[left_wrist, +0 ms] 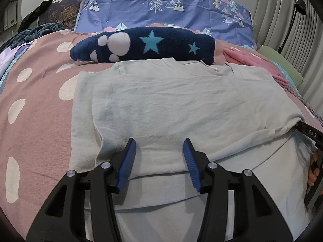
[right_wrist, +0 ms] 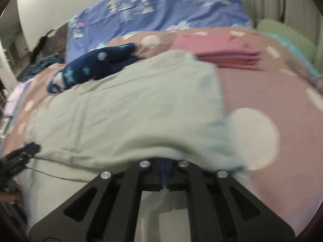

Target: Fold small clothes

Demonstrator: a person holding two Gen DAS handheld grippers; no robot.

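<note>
A pale mint T-shirt (left_wrist: 181, 100) lies spread on the pink dotted bedspread (left_wrist: 40, 111), its near part folded over itself. My left gripper (left_wrist: 159, 141) hovers just over the shirt's near fold, jaws open, with nothing pinched between the blue pads (left_wrist: 129, 161). In the right wrist view, which is blurred, the shirt (right_wrist: 131, 111) drapes over my right gripper (right_wrist: 164, 161). That gripper is shut on the shirt's edge, and cloth hides its tips. It also shows at the right edge of the left wrist view as a black finger (left_wrist: 308, 133) under the lifted fold.
A navy fleece with stars and a paw print (left_wrist: 145, 46) lies just beyond the shirt. Folded pink clothes (right_wrist: 222, 54) sit at the far right, near a green cushion (left_wrist: 282, 64). A blue tree-print pillow (left_wrist: 161, 6) stands at the head. Curtains hang on the right.
</note>
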